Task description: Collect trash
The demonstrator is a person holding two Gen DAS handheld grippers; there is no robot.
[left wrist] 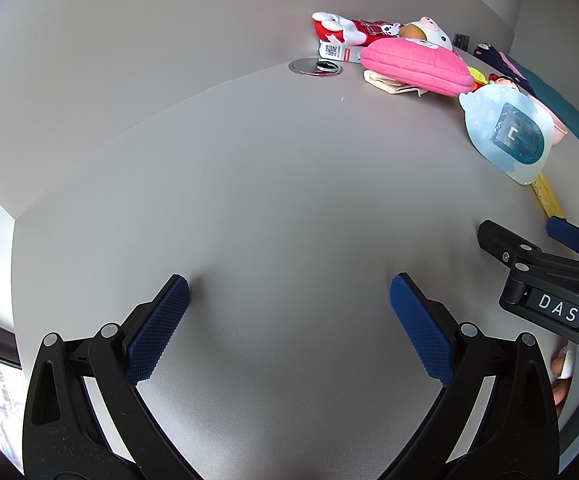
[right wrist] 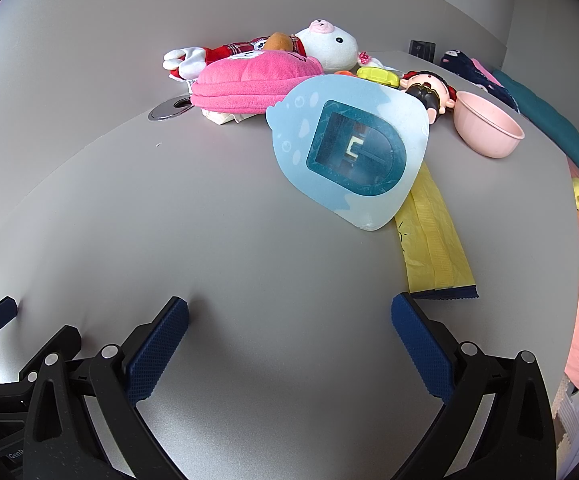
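A flat yellow wrapper (right wrist: 433, 248) with a dark torn end lies on the grey table (right wrist: 249, 264), partly under a light blue whale-shaped package (right wrist: 349, 156); both also show in the left wrist view, wrapper (left wrist: 545, 198) and package (left wrist: 507, 134). A crumpled beige paper (right wrist: 221, 117) lies under a pink plush pouch (right wrist: 245, 86). My right gripper (right wrist: 289, 316) is open and empty, its right finger just short of the wrapper's end. My left gripper (left wrist: 289, 300) is open and empty over bare table. The right gripper (left wrist: 529, 240) shows at the left view's right edge.
A plush pig doll (right wrist: 321, 46), a small figurine (right wrist: 429, 90), a yellow toy car (right wrist: 379, 76) and a pink bowl (right wrist: 489, 128) crowd the back. A round metal cable grommet (right wrist: 169, 109) sits in the table. Teal and pink cloths (right wrist: 561, 128) lie along the right.
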